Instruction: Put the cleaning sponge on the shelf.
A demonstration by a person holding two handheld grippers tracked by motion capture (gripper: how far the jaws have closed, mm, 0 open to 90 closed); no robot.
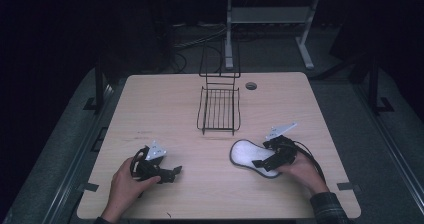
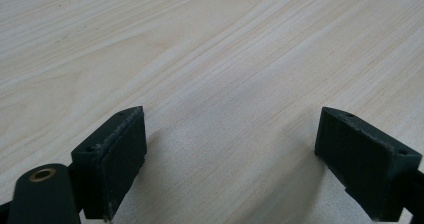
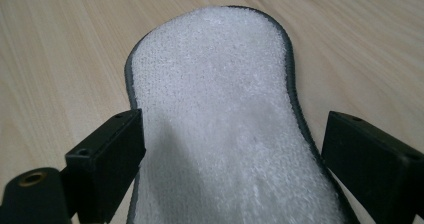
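Observation:
A white fleecy insole with a dark grey rim (image 1: 248, 154) (image 3: 220, 109) lies flat on the light wooden table (image 1: 165, 109), front right of centre. My right gripper (image 1: 264, 162) (image 3: 231, 159) hovers over its near end, open, one jaw on each side of the insole. My left gripper (image 1: 174, 173) (image 2: 231, 156) rests low at the front left, open, with bare table between its jaws. A person's hand holds each gripper.
A black wire rack (image 1: 218, 109) with a tall upright back stands at the table's middle rear. A small round grommet hole (image 1: 251, 86) sits near the far edge. Beyond the table are a dark floor, cables and a white desk frame (image 1: 270, 29).

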